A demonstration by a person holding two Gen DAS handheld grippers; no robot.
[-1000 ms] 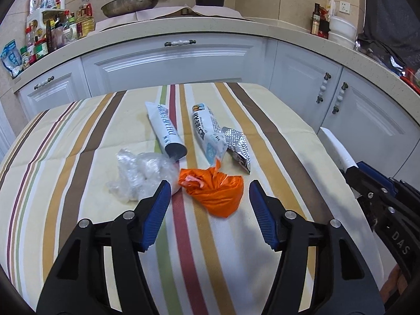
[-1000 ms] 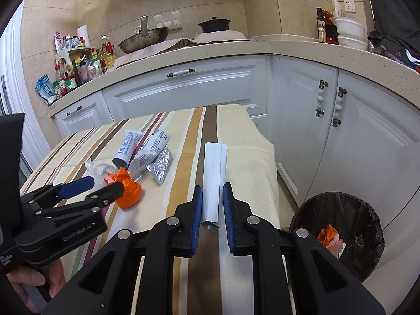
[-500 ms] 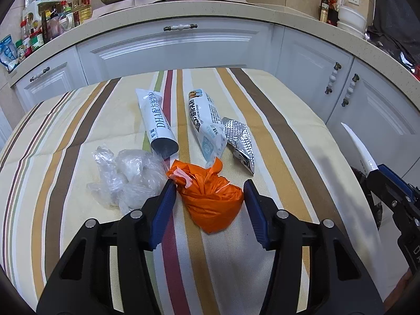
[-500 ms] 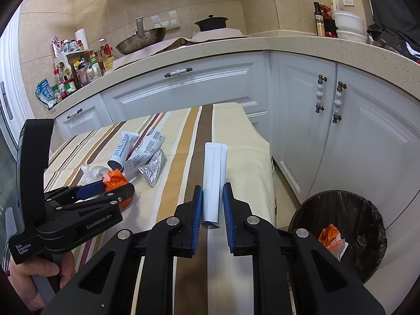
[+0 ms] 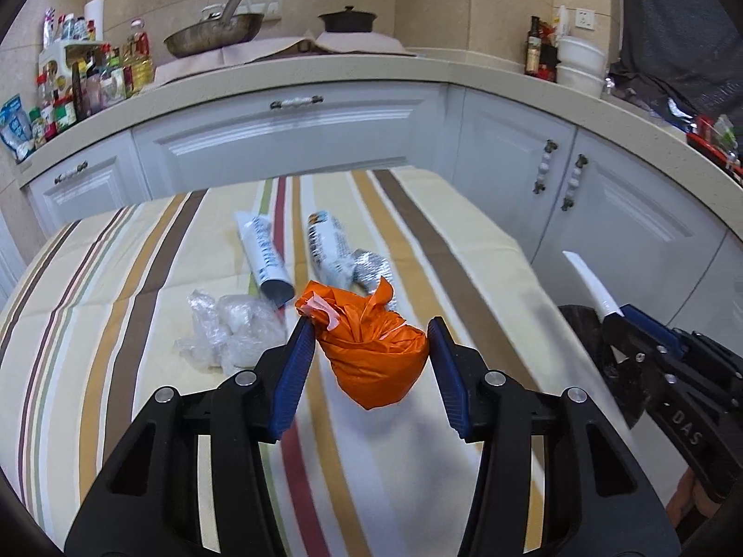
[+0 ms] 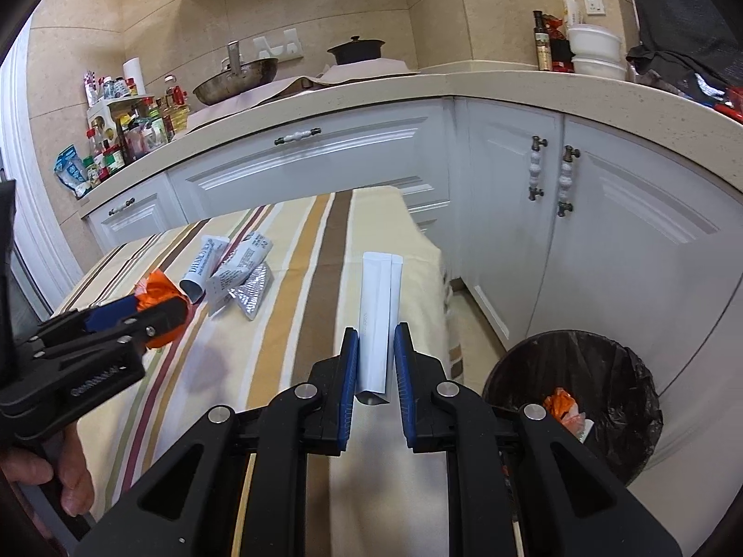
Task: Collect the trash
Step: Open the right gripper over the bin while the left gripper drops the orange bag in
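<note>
My left gripper (image 5: 371, 362) is shut on a knotted orange plastic bag (image 5: 371, 352) and holds it above the striped table (image 5: 139, 325); it also shows in the right wrist view (image 6: 158, 306). My right gripper (image 6: 375, 362) is shut on a flat white packet (image 6: 378, 311) that sticks forward between the fingers. On the table lie a crumpled clear plastic bag (image 5: 232, 334), a white tube (image 5: 262, 253), a white printed packet (image 5: 327, 250) and a silver foil wrapper (image 5: 371, 267).
A black-lined trash bin (image 6: 580, 399) stands on the floor right of the table, with orange trash (image 6: 562, 406) inside. White kitchen cabinets (image 6: 603, 241) and a counter with pans and bottles run behind and to the right.
My left gripper moved forward, closed on the orange bag and lifted it off the table. My right gripper kept its hold on the white packet and shifted little.
</note>
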